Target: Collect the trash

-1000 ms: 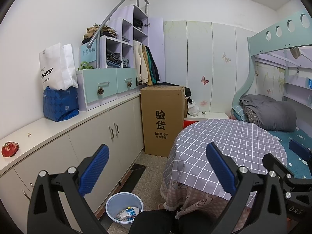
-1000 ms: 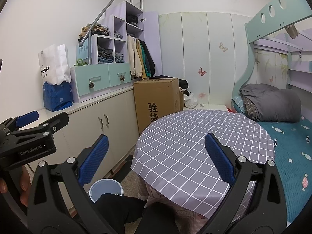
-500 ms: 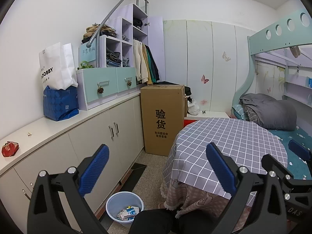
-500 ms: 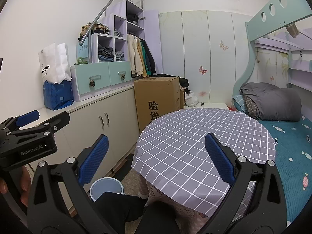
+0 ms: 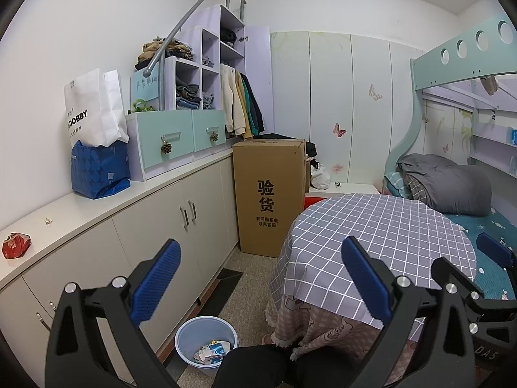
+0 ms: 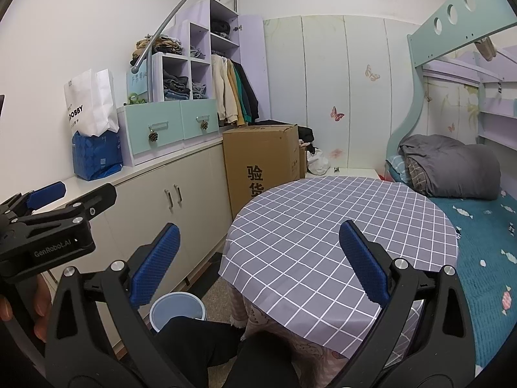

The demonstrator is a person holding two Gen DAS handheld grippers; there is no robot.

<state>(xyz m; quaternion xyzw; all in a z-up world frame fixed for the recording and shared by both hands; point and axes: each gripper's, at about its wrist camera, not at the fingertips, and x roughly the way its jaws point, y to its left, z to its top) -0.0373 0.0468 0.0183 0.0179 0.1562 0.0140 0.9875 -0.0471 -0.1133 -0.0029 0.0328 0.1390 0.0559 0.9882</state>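
I hold the left hand-held gripper (image 5: 255,278) and the right hand-held gripper (image 6: 258,262) spread and empty, both aimed into the room. Step in hand, by my judgement: locating trash. A red crumpled wrapper (image 5: 15,245) lies on the near left surface (image 5: 80,216); the blue waste bin (image 5: 206,344) stands on the floor below. Next move: swing the left hand-held gripper left and close on the wrapper.

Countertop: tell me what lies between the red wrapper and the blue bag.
In the left wrist view, only a small pale scrap lies on the countertop between the red wrapper and the blue bag; the rest is bare.
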